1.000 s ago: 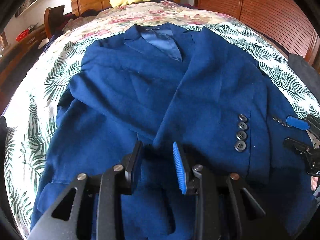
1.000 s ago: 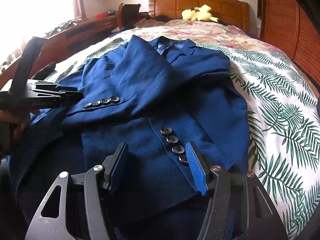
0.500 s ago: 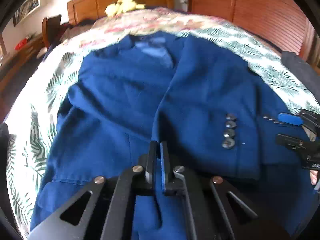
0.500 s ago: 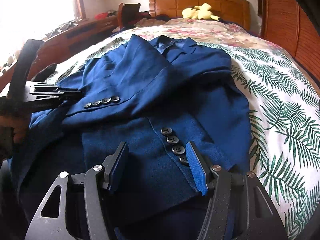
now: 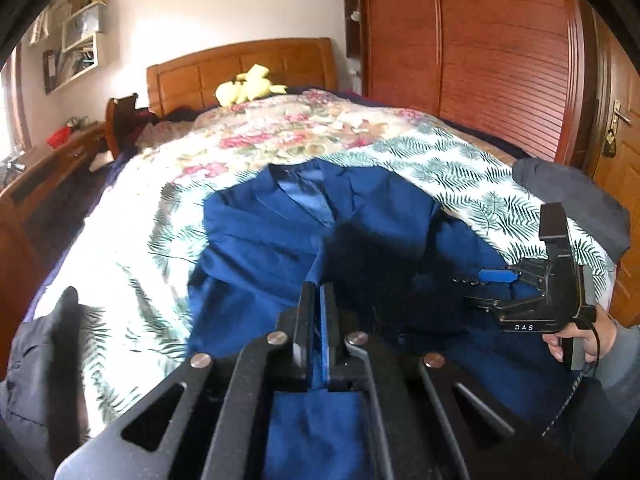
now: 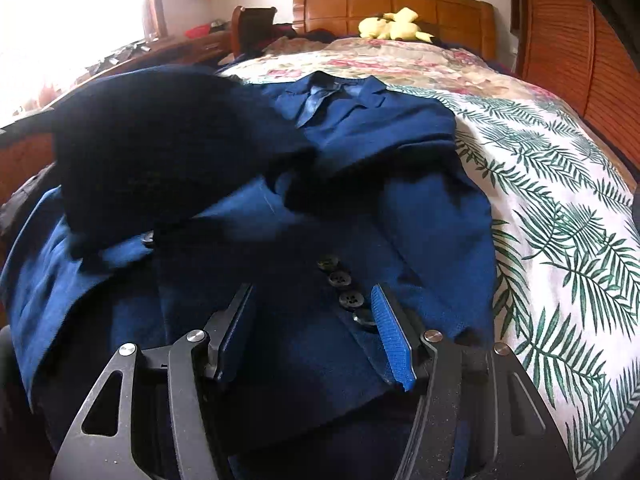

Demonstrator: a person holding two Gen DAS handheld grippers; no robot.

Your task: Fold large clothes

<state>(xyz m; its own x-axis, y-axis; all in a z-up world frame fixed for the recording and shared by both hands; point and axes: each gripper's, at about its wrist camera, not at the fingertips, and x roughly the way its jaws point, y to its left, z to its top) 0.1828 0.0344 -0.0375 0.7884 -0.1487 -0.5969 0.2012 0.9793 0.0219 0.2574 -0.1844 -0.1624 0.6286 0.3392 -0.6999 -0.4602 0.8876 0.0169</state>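
A dark blue suit jacket [image 5: 256, 240] lies on the bed, collar toward the headboard. My left gripper [image 5: 319, 300] is shut on a fold of the jacket's lower part and holds it lifted off the bed. The raised cloth shows as a dark hump [image 6: 160, 152] in the right wrist view. My right gripper [image 6: 316, 332] is open over the jacket [image 6: 400, 216] near its sleeve buttons [image 6: 346, 288], holding nothing. It also shows in the left wrist view [image 5: 486, 290], open, at the jacket's right edge.
The bed has a palm-leaf sheet [image 5: 460, 176] and a floral cover [image 5: 304, 128]. A yellow plush toy [image 5: 248, 86] sits by the wooden headboard [image 5: 240, 68]. A wooden wardrobe [image 5: 480, 52] stands right. A dark garment [image 5: 40, 360] lies at the bed's left edge.
My left gripper closed on the jacket's lower part and lifted it up and forward. The right gripper stayed open and hardly moved.
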